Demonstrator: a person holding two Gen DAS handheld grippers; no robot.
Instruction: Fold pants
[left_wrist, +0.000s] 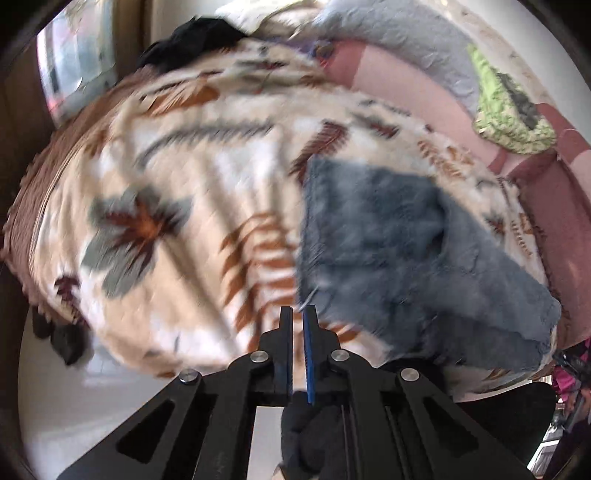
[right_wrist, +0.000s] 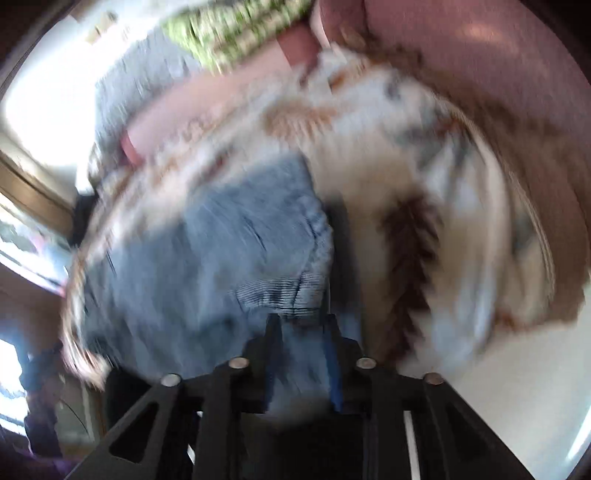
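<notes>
L tool (left_wrist: 298, 314) closed, empty; R tool (right_wrist: 303, 325) apart over pants (right_wrist: 207, 258)

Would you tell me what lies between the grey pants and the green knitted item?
In the left wrist view, the patterned blanket and pink bedding separate pants from knit.

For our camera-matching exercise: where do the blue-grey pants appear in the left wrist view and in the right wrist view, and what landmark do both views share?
Left wrist view: the pants lie right of centre, folded, on the leaf-patterned blanket.
Right wrist view: the pants fill the lower left and centre, blurred, reaching between the gripper's fingers.
Shared landmark: the green knitted cloth, at the upper right in the left view and along the top edge in the right.
</notes>
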